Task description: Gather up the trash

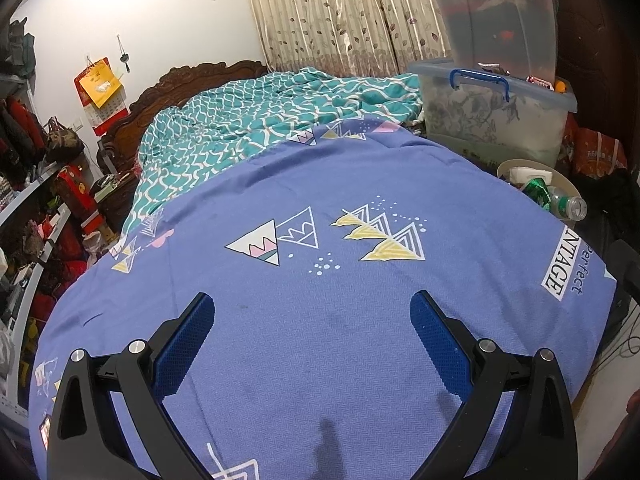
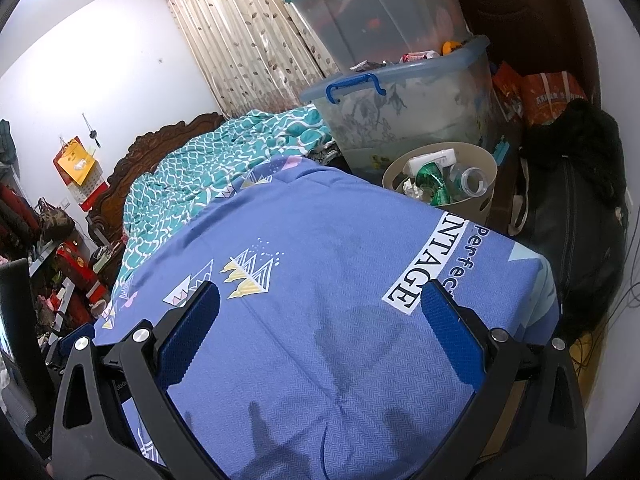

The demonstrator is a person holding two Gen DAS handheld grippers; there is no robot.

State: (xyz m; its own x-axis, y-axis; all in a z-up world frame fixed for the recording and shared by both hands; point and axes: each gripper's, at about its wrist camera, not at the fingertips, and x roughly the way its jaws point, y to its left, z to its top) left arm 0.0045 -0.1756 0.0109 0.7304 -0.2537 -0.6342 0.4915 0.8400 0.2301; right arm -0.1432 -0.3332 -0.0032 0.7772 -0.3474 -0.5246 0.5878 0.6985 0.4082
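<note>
Bin rim partly hidden behind bedsheet; bottle label unreadable.

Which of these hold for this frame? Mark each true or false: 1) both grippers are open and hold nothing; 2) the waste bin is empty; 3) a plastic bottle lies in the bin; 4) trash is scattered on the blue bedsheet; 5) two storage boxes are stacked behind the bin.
1) True: the left gripper and the right gripper are both open, with nothing between the fingers.
2) False: the bin already holds trash.
3) True: a clear plastic bottle lies in it, beside a green wrapper.
4) False: the blue bedsheet shows no trash.
5) True: the upper box sits on the lower box.
</note>
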